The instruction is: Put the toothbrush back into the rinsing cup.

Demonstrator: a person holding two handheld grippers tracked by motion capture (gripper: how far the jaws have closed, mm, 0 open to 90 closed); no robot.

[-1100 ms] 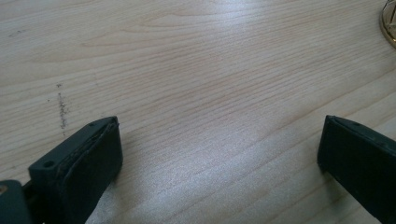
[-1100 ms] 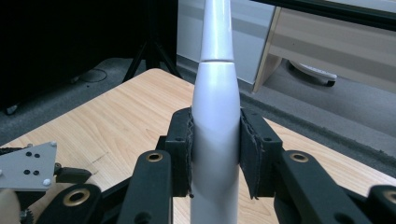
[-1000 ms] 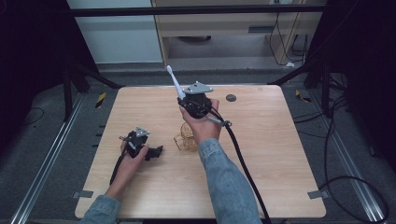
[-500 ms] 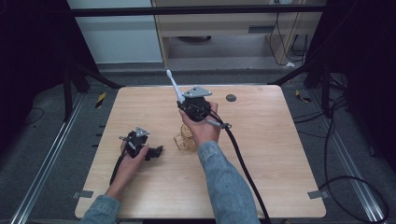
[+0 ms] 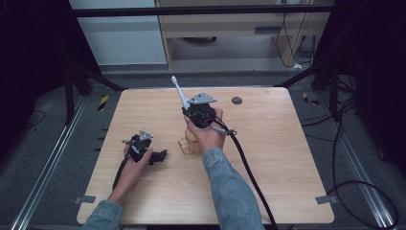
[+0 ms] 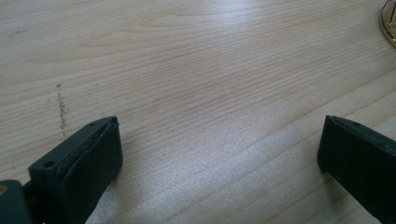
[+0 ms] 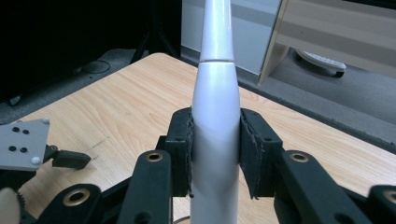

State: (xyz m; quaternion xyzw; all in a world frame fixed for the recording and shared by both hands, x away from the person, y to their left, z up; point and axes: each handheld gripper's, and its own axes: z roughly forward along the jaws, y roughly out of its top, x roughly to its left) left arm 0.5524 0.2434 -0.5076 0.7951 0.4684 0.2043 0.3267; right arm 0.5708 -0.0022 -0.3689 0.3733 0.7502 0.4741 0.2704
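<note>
Toothbrush (image 7: 215,116) clamped upright in right tool (image 5: 199,111) above wire basket (image 5: 188,142); left tool (image 5: 152,156) jaws wide apart, on table (image 5: 287,158).

Right gripper (image 5: 187,108) holds a white toothbrush (image 5: 179,92) above the wooden table (image 5: 268,143).

One toothbrush (image 5: 180,95), one wire holder (image 5: 189,143), two hand-held grippers

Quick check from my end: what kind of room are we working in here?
Probably a lab or workshop recording rig, not a home. A bare wooden table sits inside a dark metal frame on grey carpet, cables trail over the floor, and a pale wooden cabinet stands behind.
</note>
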